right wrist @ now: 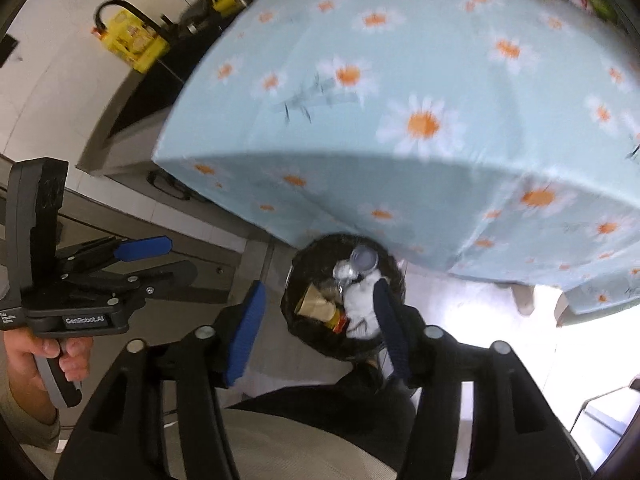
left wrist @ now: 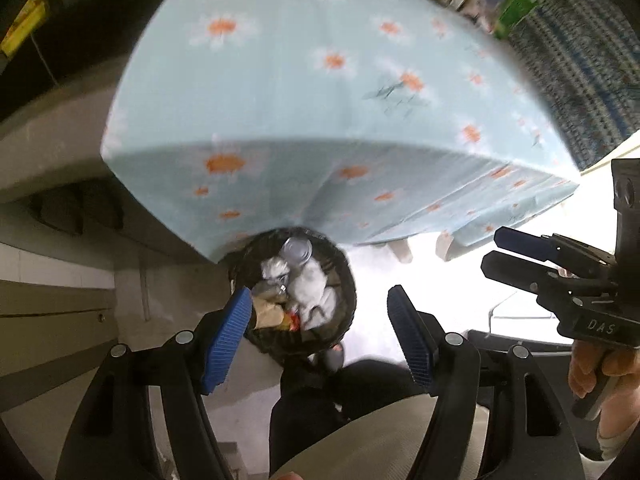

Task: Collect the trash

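Note:
A black trash bin (left wrist: 351, 294) (right wrist: 287, 300) stands on the floor at the table's near corner. It holds crumpled white paper (left wrist: 312, 284) (right wrist: 360, 304), a clear plastic bottle (left wrist: 298, 250) (right wrist: 364, 258), a brown paper cup (left wrist: 268, 314) (right wrist: 316, 304) and a red-yellow wrapper. My left gripper (left wrist: 319, 289) (right wrist: 180, 256) hangs high above the bin, open, with nothing between its blue pads. My right gripper (right wrist: 319, 286) (left wrist: 492, 250) is beside it, also above the bin, open and empty.
The table (left wrist: 320, 80) (right wrist: 400, 80) wears a light-blue daisy cloth, with jars and packets along its far edge. A yellow bag (right wrist: 132, 44) sits on the counter at left. A woven rug (left wrist: 580, 80) lies at right. The person's dark trousers (left wrist: 320, 400) are below the grippers.

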Tool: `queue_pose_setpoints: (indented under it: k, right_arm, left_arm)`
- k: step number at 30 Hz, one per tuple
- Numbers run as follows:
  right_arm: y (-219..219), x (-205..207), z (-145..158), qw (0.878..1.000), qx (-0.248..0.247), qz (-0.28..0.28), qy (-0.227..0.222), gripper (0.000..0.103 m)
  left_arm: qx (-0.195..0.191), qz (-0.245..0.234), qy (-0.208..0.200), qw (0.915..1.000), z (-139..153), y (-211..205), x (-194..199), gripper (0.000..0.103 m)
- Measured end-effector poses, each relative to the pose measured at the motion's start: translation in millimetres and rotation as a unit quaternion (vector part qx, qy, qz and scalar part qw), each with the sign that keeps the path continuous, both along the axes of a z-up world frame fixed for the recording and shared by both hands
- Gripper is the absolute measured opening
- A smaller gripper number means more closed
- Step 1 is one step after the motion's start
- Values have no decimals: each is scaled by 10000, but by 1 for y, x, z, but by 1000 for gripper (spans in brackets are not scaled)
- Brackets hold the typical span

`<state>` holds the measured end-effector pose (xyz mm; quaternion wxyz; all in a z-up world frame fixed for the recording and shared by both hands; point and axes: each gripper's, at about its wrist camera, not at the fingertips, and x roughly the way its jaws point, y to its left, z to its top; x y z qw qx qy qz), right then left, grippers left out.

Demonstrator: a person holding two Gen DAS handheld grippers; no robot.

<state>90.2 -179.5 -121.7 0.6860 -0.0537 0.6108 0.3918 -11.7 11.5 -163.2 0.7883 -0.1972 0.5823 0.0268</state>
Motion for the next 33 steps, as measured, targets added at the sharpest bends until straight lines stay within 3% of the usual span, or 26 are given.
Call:
queue_pose_setpoints:
  k: [11, 13, 14, 15, 18, 24, 33]
  right_arm:
    - [-47, 12, 69, 9974, 299, -126, -646, 61]
    - [-58, 15, 81, 9961, 366, -191, -777, 68]
    - [-65, 16, 87, 9954, 422, -257, -815, 84]
    - [-73, 17, 93, 9945, 516, -327, -855, 87]
    - [-88, 18, 108, 9921, 607, -400, -1021, 87]
    - [-117, 16, 135, 9868, 807, -564, -1282, 97]
    - [-152, 4, 172, 9770, 990, -690, -1759, 98]
  left_arm:
    - [395, 340, -582, 9969, 69, -35, -10, 69]
    - [530, 385, -644, 9958, 80, -42, -12, 77]
    - [598, 431, -700, 9948, 87, -45, -14, 78]
    - [624, 458, -744, 9942, 92, -47, -15, 79]
    - [753, 490, -898, 9919, 110, -58, -18, 80]
    - [972, 493, -1262, 9860, 145, -80, -26, 96]
    - [1167, 524, -1629, 9783, 179, -106, -38, 96]
